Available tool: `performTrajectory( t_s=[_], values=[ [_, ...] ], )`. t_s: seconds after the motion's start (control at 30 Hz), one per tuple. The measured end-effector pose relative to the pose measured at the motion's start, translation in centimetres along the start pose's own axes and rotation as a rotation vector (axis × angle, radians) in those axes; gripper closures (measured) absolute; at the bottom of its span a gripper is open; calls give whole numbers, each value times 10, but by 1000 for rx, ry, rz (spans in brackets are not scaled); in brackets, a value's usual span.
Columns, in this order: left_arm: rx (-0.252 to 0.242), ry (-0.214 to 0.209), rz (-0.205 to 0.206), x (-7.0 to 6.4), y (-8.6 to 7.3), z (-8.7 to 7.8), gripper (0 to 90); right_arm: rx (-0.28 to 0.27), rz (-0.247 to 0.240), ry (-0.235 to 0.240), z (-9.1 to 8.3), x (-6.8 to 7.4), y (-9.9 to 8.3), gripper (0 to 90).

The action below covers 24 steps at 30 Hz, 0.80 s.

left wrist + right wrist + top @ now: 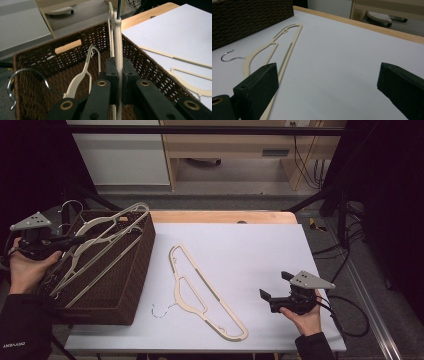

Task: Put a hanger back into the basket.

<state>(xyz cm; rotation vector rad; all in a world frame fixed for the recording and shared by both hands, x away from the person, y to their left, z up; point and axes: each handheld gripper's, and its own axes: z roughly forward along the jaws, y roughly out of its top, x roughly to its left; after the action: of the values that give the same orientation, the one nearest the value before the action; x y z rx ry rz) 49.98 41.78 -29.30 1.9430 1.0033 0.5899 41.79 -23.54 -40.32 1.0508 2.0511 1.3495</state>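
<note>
Over the wicker basket (pixel 131 285), a cream hanger (pixel 107 236) is clamped edge-on by the left hand-held gripper (pixel 117 82); light, thin and stiff, it is best gripped mid-bar. The right hand-held gripper (pixel 329 82) is held open above the surface (pixel 250 250).

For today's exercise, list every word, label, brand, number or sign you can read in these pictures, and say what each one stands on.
No text can be read with certainty.
Small white lettering on the person's dark left sleeve in the high view: too small and blurred to read.
The hanger on the table, the wicker basket, the left tongs and the right tongs carry no lettering that can be seen.
</note>
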Motion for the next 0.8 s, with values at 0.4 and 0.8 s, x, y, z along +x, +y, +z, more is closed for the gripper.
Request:
performTrajectory(
  t_s=[0.4, 0.8],
  values=[
    [104, 8, -35, 1, -31, 26, 858, 11, -3, 7, 2, 1, -1, 38],
    [278, 183, -120, 7, -57, 49, 808, 17, -5, 19, 4, 3, -1, 38]
  ],
)
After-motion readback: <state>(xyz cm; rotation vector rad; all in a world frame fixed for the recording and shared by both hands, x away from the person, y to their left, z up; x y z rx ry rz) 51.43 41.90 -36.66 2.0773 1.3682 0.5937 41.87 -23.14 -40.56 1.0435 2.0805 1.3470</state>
